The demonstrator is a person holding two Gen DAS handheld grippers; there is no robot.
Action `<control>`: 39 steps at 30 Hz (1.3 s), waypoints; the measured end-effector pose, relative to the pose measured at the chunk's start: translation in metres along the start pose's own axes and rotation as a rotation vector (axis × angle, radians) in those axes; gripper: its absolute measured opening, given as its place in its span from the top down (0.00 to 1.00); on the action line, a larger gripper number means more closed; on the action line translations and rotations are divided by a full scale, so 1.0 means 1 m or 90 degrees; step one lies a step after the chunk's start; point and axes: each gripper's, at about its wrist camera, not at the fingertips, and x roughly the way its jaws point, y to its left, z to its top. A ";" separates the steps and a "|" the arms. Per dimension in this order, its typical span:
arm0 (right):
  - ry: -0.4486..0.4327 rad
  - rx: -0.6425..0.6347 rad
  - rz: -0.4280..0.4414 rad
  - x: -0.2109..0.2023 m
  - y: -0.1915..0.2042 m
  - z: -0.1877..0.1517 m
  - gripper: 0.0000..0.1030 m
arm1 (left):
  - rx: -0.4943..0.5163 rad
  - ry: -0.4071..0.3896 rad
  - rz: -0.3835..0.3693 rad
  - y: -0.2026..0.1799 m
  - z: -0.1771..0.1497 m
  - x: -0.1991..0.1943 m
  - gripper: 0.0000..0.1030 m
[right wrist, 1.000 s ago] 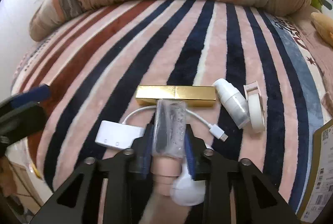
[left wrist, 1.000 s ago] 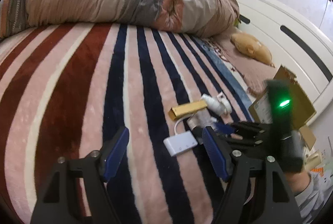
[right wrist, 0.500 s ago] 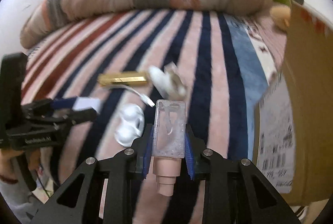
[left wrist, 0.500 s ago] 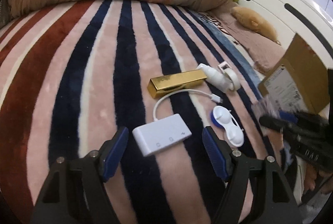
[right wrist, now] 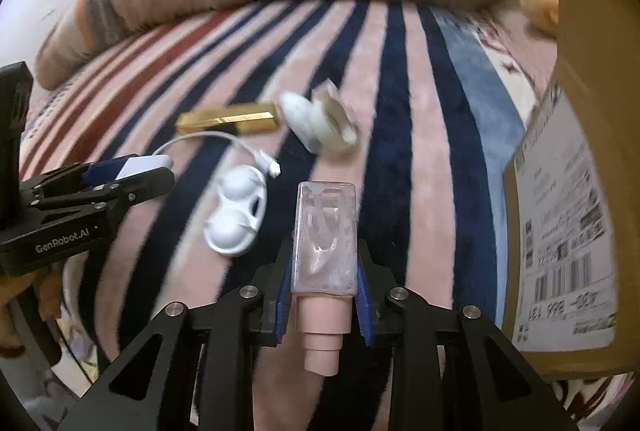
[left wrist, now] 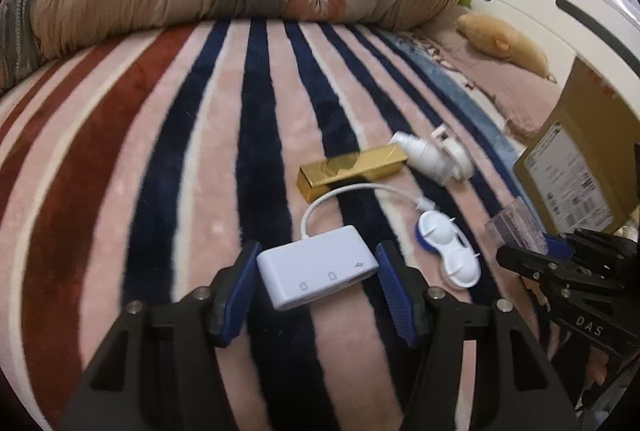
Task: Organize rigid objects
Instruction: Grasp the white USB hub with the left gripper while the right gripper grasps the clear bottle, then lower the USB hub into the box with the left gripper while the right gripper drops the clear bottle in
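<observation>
1. Motion in both views: compared with a second ago, the right gripper has lifted the clear bottle away from the cluster of items on the bed and swung it toward the cardboard box. Its jaws are closed on the bottle's flat sides, with the pink cap pointing back toward the camera.

2. The bottle now hangs above the striped blanket, between the white hub and the box and nearer the box. It is not yet over the box opening, which these views do not show.

3. The left gripper, well short of the items a second ago, has advanced until its open jaws straddle the white hub. The blue pads stand just beside the hub's two ends; whether they touch it cannot be told. Nothing is held yet.

4. The hub's white cable curls away from the hub toward the gold box, which lies just beyond it.

5. The white twin-cup case lies just to the box side of the hub; the white pump bottle and tape roll lie beyond it, touching each other at the far end of the gold box.

6. Judged from this, one item is on its way to the box and the hub looks to be next. The trailing cable may snag the gold box when the hub is lifted.
</observation>
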 end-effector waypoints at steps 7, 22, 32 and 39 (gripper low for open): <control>-0.117 -0.049 0.067 -0.073 0.018 0.024 0.78 | 0.023 -0.092 0.000 -0.006 0.020 -0.075 0.46; -0.217 0.019 -0.156 -0.180 -0.105 0.011 0.78 | 0.179 -0.227 -0.156 -0.154 0.089 -0.155 0.46; -0.140 0.018 -0.183 -0.140 -0.156 -0.015 0.78 | 0.282 -0.127 -0.192 -0.273 0.108 -0.093 0.46; -0.157 0.028 -0.159 -0.146 -0.162 -0.026 0.77 | 0.304 -0.083 -0.178 -0.291 0.110 -0.066 0.46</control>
